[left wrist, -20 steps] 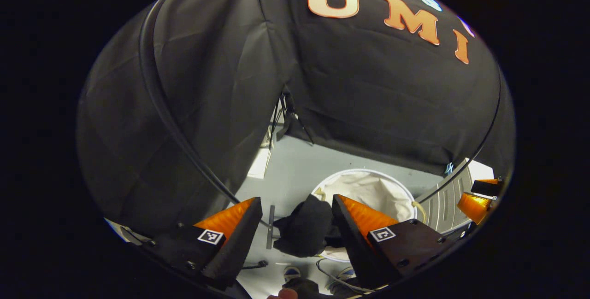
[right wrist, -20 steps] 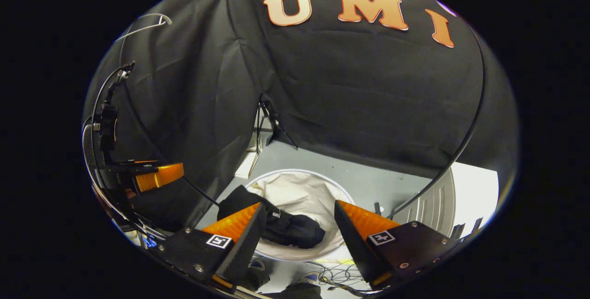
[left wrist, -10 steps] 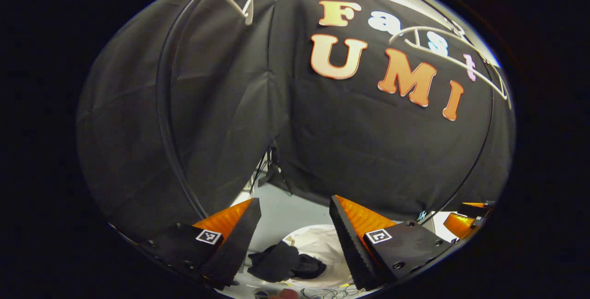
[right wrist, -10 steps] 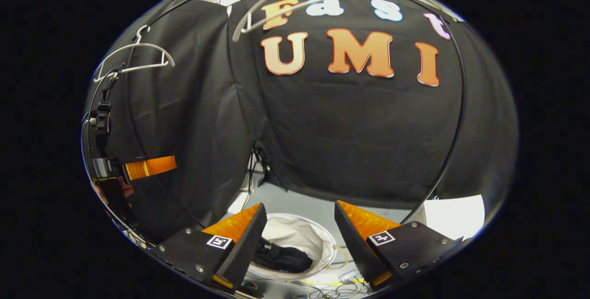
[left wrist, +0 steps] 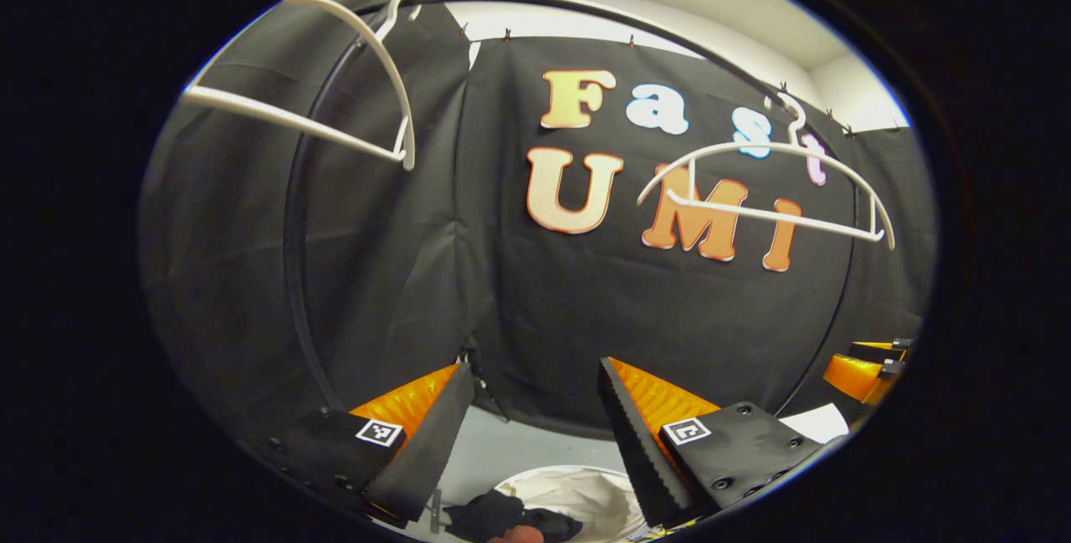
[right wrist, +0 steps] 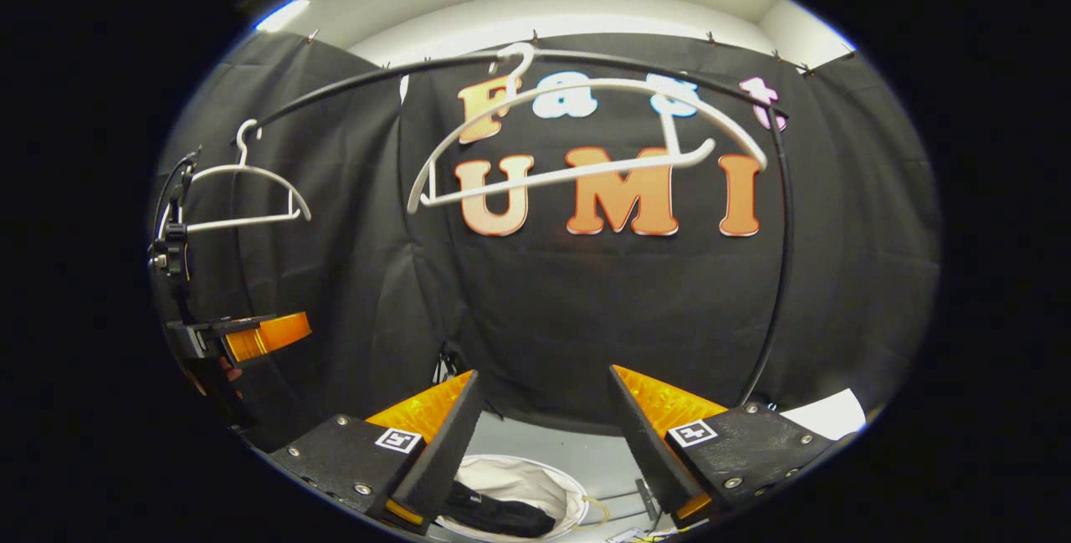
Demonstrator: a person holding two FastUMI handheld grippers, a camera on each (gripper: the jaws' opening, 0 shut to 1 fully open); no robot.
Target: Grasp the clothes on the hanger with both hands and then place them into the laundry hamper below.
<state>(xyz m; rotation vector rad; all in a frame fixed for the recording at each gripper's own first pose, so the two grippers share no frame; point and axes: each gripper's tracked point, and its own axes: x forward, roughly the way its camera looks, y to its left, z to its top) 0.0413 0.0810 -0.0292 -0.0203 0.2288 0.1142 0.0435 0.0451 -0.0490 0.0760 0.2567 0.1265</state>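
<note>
So both grippers are held up and aimed pretty much level at the booth's back wall, with nothing between the fingers on either one. The left gripper (left wrist: pixel 535 434) has its jaws spread wide, and the right gripper (right wrist: pixel 544 443) looks the same, wide apart and gripping nothing.

In the left gripper view the other gripper peeks in at about 4 o'clock, near the edge. In the right gripper view the left one sits out around 9 o'clock, beside a dark cable.

The clothes (right wrist: pixel 500 516) are already down in the laundry hamper (right wrist: pixel 535 476). From the right gripper view that's at 6 o'clock, well below the jaws and just inside the left finger's line. It's a dark, crumpled bundle lying against the pale lining, toward the near rim. In the left gripper view the same dark heap shows at 6 o'clock, draped partly over the hamper's rim on its left side, again far under the open fingers.

Up top, a black rail (right wrist: pixel 586 58) arcs across, and two white hangers hang from it, both bare: the near hanger (right wrist: pixel 577 141) around 12 o'clock in the right gripper view and the far hanger (right wrist: pixel 238 192) at 10 o'clock.
</note>
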